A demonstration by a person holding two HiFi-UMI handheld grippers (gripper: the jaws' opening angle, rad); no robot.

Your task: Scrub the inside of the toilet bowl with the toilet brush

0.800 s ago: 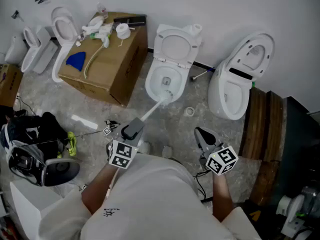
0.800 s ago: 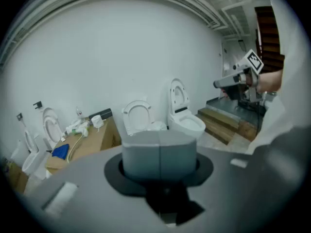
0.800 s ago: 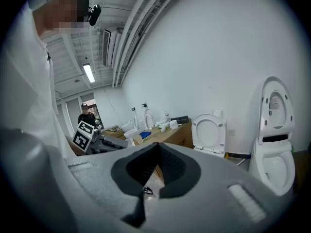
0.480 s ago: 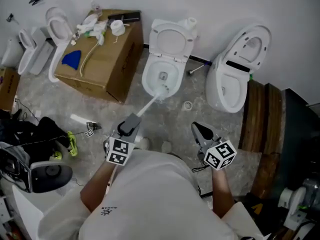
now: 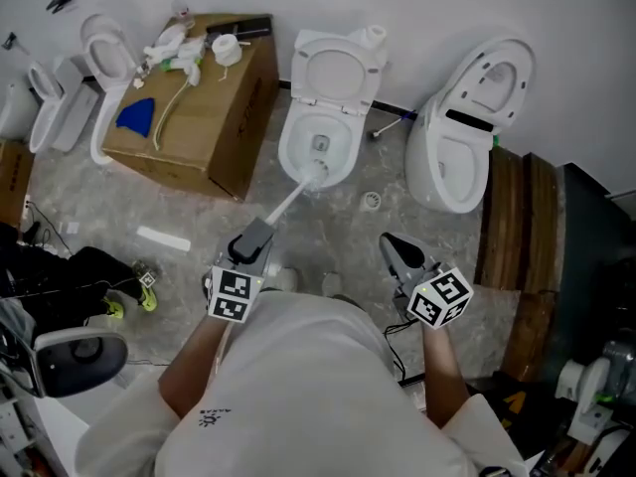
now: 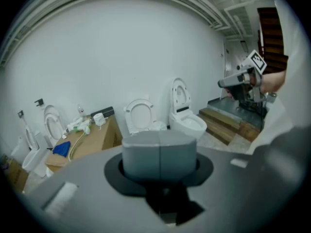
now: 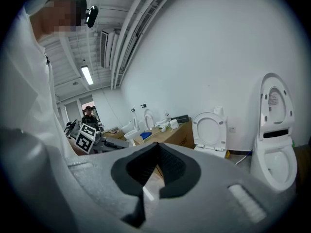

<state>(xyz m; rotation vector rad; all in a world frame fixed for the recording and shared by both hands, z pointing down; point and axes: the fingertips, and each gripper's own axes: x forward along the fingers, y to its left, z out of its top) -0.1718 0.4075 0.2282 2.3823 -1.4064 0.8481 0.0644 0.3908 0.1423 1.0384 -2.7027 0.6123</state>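
The open white toilet stands on the floor by the wall, lid up. The toilet brush has a white handle, and its head sits inside the bowl at the near side. My left gripper is shut on the brush's grey grip end, below and left of the bowl. In the left gripper view that grey grip fills the jaws, with the toilet beyond. My right gripper hangs to the right of the bowl, shut and holding nothing; in the right gripper view its pads meet.
A cardboard box with clutter on top stands left of the toilet. A second toilet stands to the right, with wooden steps beside it. More toilets line the far left. A floor drain and a white strip lie on the floor.
The brush head has stayed at the near side of the bowl with the left gripper holding on. The whole head view has shifted a little; the right gripper has hardly moved.
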